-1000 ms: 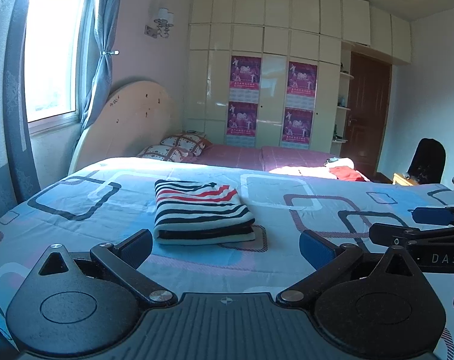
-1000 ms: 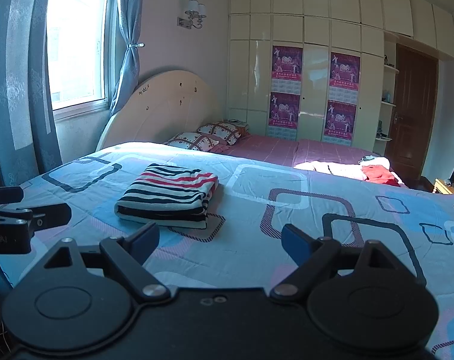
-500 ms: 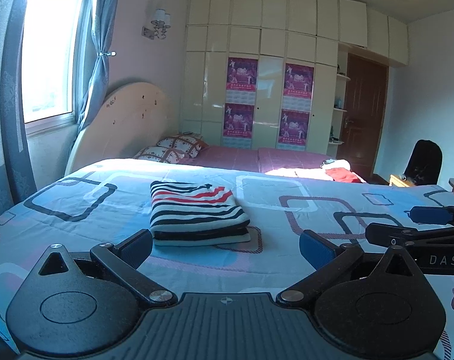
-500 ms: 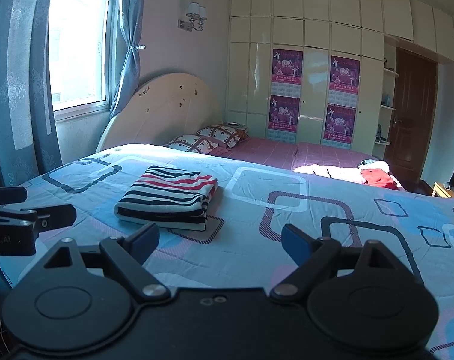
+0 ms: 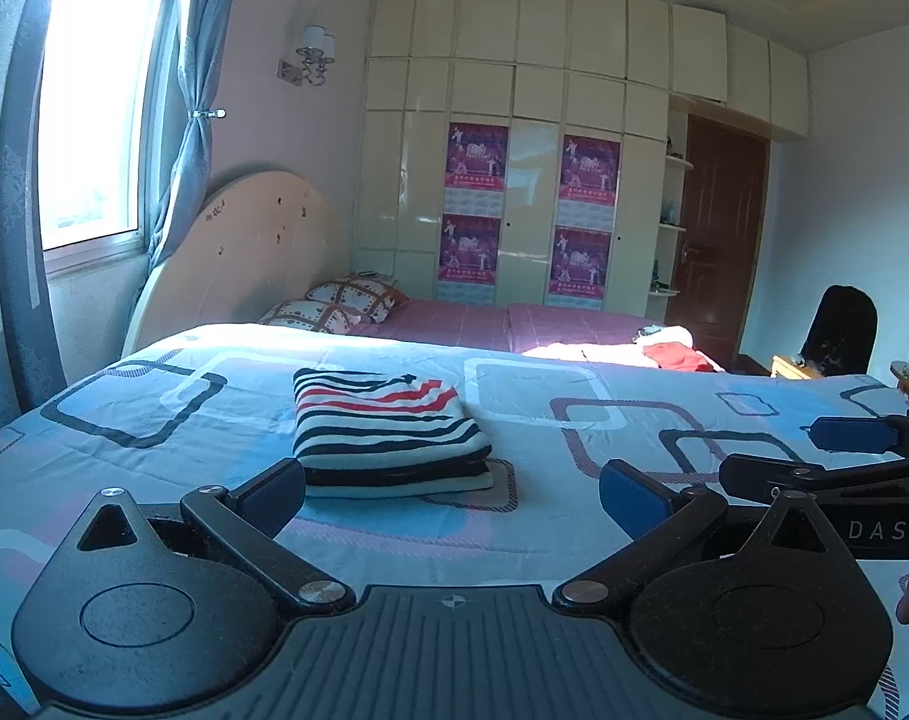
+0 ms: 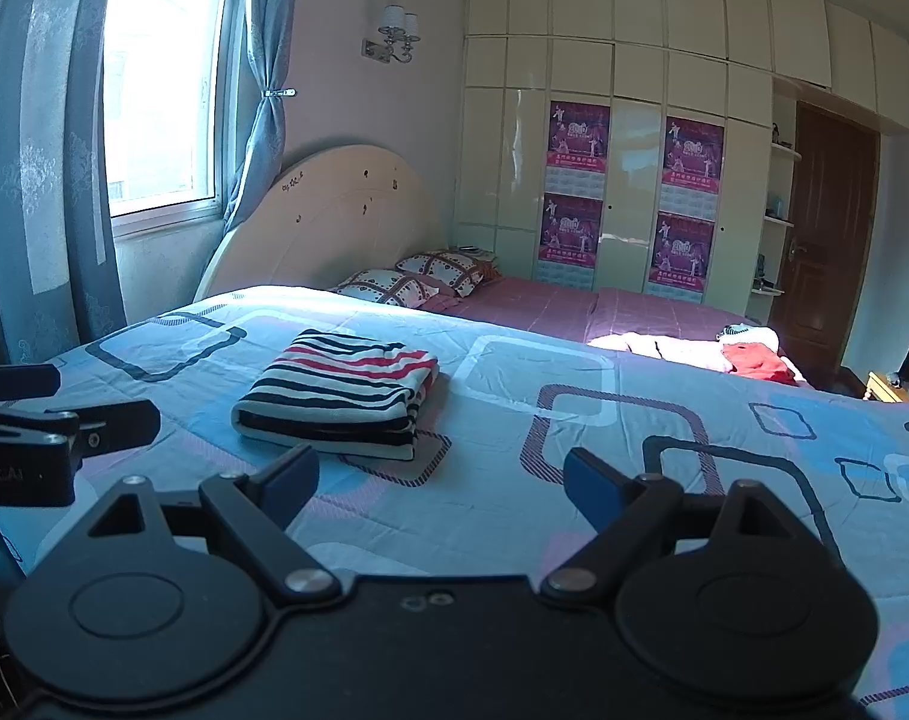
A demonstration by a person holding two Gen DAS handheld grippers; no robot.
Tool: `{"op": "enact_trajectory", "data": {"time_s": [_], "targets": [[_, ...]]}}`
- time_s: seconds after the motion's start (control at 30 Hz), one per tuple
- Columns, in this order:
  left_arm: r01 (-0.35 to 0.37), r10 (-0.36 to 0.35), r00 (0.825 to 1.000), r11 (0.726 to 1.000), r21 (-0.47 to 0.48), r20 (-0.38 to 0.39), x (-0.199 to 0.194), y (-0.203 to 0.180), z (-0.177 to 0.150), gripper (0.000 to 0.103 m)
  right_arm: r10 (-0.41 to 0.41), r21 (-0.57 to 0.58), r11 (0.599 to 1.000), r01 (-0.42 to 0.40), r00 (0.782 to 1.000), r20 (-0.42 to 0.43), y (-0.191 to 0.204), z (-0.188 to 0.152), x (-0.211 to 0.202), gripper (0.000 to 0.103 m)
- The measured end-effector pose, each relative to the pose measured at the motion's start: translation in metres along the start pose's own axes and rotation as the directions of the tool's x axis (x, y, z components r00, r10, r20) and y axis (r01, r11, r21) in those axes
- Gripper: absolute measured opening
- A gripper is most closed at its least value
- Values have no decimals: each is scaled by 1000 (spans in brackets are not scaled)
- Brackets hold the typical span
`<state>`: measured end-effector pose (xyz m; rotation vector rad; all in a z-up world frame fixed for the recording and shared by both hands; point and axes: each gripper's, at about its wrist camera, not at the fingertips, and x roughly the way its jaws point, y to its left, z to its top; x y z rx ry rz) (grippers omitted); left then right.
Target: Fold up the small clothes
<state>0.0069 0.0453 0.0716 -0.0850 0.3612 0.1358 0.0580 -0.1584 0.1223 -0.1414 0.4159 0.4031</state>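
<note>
Two grippers hang above the bed [image 5: 154, 396], whose patterned quilt spreads ahead of and beneath both sets of jaws. Ahead of the left gripper [image 5: 451, 489] and ahead-left of the right gripper [image 6: 441, 480] lies the striped garment [image 5: 382, 429], already folded into a compact stack; both sets of jaws stand wide apart, holding nothing. Folding looks finished, so the next move probably means fetching the red and white clothes [image 6: 748, 357] far ahead-right.
</note>
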Motion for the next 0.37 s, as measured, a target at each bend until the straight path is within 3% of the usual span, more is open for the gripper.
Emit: {"op": "enact_trajectory", "data": {"time_s": [0.37], "targets": [[21, -22, 999, 1000, 21, 45, -6, -2, 0, 103, -9, 1, 1000, 9, 1000, -1, -1, -1, 1, 89]]}}
